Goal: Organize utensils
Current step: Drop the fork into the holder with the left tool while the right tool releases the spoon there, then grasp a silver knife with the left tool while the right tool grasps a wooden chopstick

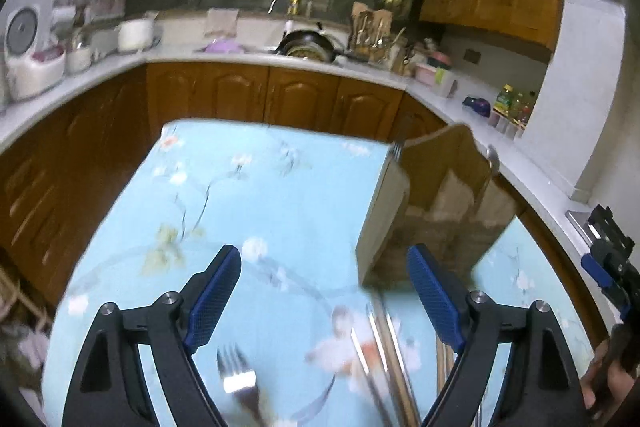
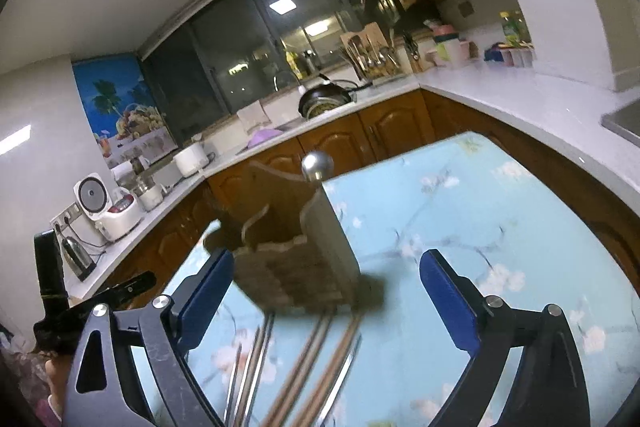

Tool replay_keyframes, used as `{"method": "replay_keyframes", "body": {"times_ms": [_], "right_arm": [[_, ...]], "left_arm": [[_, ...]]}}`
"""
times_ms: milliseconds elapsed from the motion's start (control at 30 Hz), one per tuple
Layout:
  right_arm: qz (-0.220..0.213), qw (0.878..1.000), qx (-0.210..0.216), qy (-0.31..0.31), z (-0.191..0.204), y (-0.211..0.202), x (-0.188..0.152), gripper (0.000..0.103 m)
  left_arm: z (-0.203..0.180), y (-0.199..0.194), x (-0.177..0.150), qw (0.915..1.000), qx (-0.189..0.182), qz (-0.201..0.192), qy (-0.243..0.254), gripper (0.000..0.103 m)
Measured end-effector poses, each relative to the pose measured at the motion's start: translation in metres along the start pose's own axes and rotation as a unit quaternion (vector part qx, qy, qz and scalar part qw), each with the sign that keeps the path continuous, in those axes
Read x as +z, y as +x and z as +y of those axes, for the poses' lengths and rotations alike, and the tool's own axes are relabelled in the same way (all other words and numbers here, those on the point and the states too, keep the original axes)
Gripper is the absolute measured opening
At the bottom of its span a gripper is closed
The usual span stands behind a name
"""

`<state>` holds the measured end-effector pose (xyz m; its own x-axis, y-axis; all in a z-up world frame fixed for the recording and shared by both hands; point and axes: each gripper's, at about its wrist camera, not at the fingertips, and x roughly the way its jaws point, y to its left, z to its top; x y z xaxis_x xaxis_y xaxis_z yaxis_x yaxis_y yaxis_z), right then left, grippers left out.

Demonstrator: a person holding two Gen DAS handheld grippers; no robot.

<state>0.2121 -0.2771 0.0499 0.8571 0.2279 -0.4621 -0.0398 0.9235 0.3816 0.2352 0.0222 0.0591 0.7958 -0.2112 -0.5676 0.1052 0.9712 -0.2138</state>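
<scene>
A wooden utensil holder (image 1: 432, 203) stands on the light blue floral tablecloth (image 1: 256, 195), with a fork and a spoon (image 1: 493, 159) sticking out of it. My left gripper (image 1: 324, 287) is open and empty above a loose fork (image 1: 239, 379) and several chopsticks (image 1: 384, 359) lying near the front edge. In the right wrist view the holder (image 2: 296, 251) stands just ahead with a spoon (image 2: 317, 165) in it. My right gripper (image 2: 326, 297) is open and empty above chopsticks and metal utensils (image 2: 304, 367).
Wooden cabinets and a white counter (image 1: 100, 75) wrap around the table. The counter holds a rice cooker (image 2: 108, 203), a kettle (image 2: 78, 257), a pan (image 1: 306, 47), a second utensil rack (image 2: 370, 57) and bottles (image 1: 512, 105).
</scene>
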Motion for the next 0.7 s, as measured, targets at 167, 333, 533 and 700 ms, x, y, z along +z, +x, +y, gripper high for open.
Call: {"method": "replay_keyframes", "body": {"times_ms": [167,333,533,700], "right_arm": [[0.016,1.000,-0.016,0.004,-0.001,-0.023,-0.024,0.095],[0.038,0.999,-0.028,-0.004,0.005,-0.033,-0.044,0.095],[0.060,0.997,-0.038,-0.008,0.010,-0.035,-0.063,0.095],[0.068,0.997,-0.038,-0.011,0.014,-0.031,-0.067,0.095]], "left_arm": [[0.010,-0.020,-0.020,0.9993,0.002,0.028,-0.025,0.085],[0.011,-0.033,-0.035,0.9985,0.008,0.051,-0.019,0.085],[0.012,-0.035,-0.043,0.9974,0.007,0.069,-0.019,0.085],[0.010,-0.033,-0.043,0.9966,0.010,0.079,-0.018,0.085]]}}
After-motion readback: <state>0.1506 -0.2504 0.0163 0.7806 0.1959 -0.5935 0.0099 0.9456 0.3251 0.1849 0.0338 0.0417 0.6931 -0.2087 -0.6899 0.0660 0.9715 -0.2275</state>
